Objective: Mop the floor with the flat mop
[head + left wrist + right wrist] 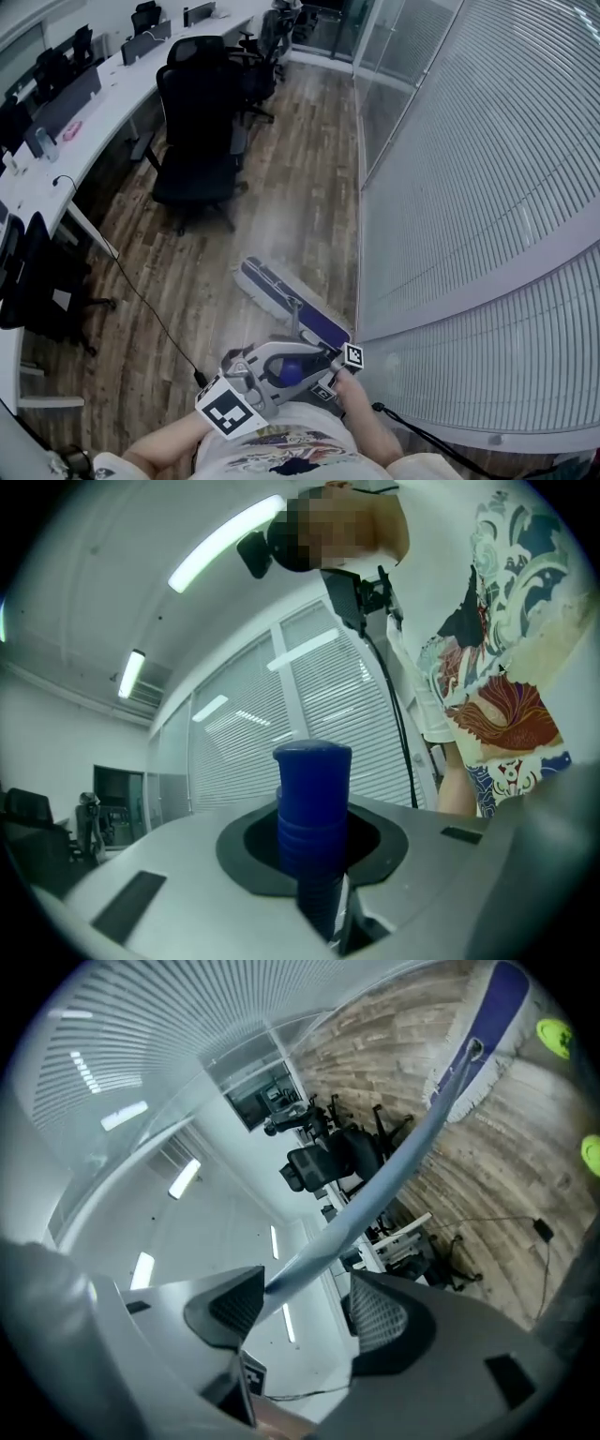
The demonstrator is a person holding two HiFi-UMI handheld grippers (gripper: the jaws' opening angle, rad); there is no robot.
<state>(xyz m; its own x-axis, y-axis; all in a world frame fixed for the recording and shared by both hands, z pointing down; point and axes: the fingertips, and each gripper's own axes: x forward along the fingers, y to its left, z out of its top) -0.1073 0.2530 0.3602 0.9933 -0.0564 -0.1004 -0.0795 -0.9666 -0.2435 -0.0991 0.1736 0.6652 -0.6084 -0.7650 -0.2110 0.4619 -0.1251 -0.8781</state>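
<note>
Hands meet low at the near edge, close to the person's torso. The left forearm (159, 448) reaches in from the left and the right hand (354, 397) curls beside it. The left gripper (314, 878) lies roughly level, clamped round the blue ribbed grip (312, 789) that tops the flat mop's pale pole (375, 1194). The right gripper (305, 1307) has its jaws wide apart — the pole passes between them, seemingly brushing one pad only. The purple-and-white mop head (292, 302) lies on the brown wood-plank floor (281, 178), just left of the slatted glass partition (469, 187).
</note>
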